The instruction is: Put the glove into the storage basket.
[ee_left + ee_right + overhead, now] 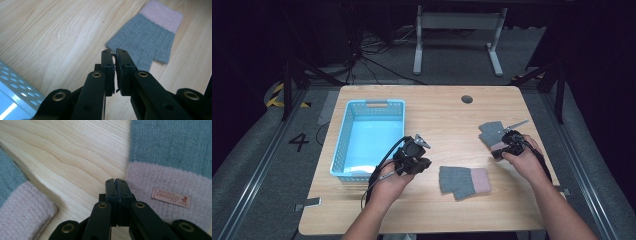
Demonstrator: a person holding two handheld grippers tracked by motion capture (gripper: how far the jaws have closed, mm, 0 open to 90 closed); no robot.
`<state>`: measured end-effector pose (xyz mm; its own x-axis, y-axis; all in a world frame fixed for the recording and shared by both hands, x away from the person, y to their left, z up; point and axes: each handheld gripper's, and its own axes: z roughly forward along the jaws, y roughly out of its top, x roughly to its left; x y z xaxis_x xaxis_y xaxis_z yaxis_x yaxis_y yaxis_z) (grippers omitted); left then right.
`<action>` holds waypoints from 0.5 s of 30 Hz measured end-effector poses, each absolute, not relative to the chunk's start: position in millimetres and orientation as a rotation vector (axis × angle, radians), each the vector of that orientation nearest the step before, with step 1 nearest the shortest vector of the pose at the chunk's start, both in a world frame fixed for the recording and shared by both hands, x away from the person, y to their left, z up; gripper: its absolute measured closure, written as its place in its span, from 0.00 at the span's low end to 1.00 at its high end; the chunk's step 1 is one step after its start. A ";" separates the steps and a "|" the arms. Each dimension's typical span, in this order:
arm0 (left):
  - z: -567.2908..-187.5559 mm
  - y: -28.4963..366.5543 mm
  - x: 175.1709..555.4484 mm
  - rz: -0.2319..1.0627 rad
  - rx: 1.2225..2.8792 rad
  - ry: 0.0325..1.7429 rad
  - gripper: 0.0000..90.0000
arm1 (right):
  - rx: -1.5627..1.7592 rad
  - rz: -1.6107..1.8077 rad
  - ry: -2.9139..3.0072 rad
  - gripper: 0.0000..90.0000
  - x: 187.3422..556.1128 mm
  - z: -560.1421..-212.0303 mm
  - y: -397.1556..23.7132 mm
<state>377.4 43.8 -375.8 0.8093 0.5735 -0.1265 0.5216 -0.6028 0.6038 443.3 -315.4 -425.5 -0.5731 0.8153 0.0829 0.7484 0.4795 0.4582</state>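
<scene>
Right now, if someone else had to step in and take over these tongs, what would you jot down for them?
Left tongs: shut, holding nothing, above bare wood between the light blue plastic basket and the near grey knitted glove with a pink cuff.
Right tongs: shut, holding nothing, at the pink cuff of the far grey knitted glove.
Both gloves lie flat on the wooden table; the basket holds neither.
Done: nothing visible. Left: probably both gloves into the basket.
</scene>
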 end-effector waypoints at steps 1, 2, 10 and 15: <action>-375.8 43.7 377.5 0.104 2.346 0.802 0.94 | 1.373 0.683 2.568 1.00 443.0 -425.7 -316.7; -375.8 43.6 377.6 0.103 2.346 0.802 0.94 | 1.377 0.681 2.566 1.00 442.6 -425.8 -318.1; -376.0 43.5 377.7 0.101 2.346 0.804 0.94 | 1.388 0.692 2.556 1.00 440.7 -424.3 -325.1; -376.2 43.6 378.2 0.092 2.345 0.798 0.91 | 1.372 0.772 2.545 0.93 437.7 -414.2 -323.4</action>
<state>378.2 43.6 -376.2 0.8120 0.5677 -0.1357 0.5221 -0.6025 0.6036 437.7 -323.4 -414.2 -0.5708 0.8138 0.1091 0.7374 0.4497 0.5040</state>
